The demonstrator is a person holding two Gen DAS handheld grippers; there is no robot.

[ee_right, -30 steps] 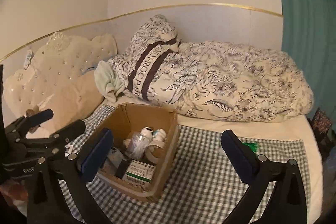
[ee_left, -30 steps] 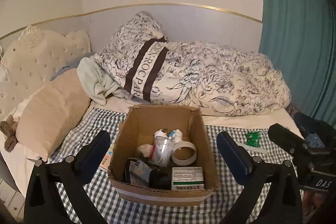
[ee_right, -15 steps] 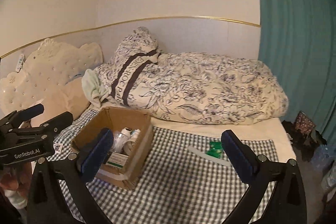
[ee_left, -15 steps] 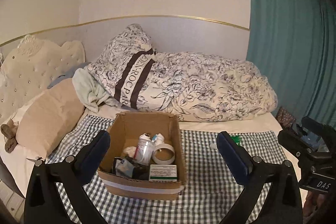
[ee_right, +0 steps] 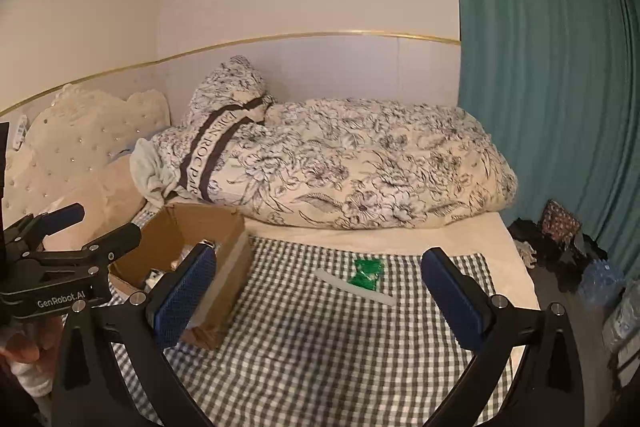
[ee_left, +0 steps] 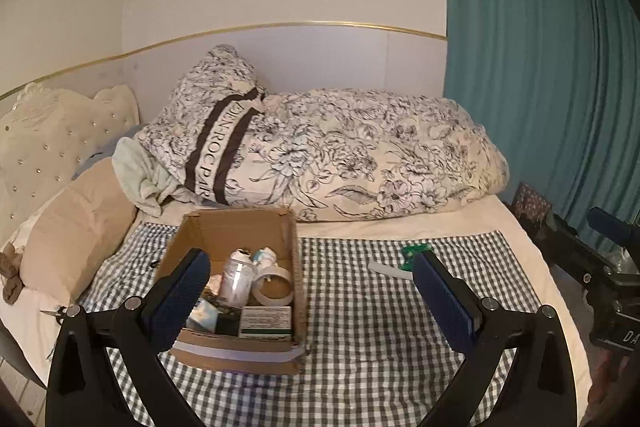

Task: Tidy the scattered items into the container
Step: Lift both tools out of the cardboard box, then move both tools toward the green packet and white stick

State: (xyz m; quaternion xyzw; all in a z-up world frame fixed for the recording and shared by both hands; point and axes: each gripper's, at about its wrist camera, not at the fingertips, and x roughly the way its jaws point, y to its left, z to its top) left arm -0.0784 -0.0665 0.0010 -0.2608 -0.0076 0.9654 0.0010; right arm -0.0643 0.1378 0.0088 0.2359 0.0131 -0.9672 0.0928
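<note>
Left wrist view: left gripper [ee_left: 311, 297] had its jaws spread wide with nothing in them, hanging above the near edge of the bed [ee_left: 400, 223]. The box [ee_left: 236, 351] sat on the checked cloth [ee_left: 360, 327] toward the left side, already holding a bottle [ee_left: 236, 279], tape roll [ee_left: 274, 291] and a small carton [ee_left: 266, 321]. Only this view looked down into it.

Right wrist view: right gripper [ee_right: 320, 299] jaws were wide and empty too. The green packet [ee_right: 366, 271] and white strip [ee_right: 354, 287] lay touching on the cloth near its far edge, right of the box, still to be picked up. Much clearer here than on the other camera.

My worry: both are flat on soft fabric, so the jaws could pinch the cloth or slide off the strip.
</note>
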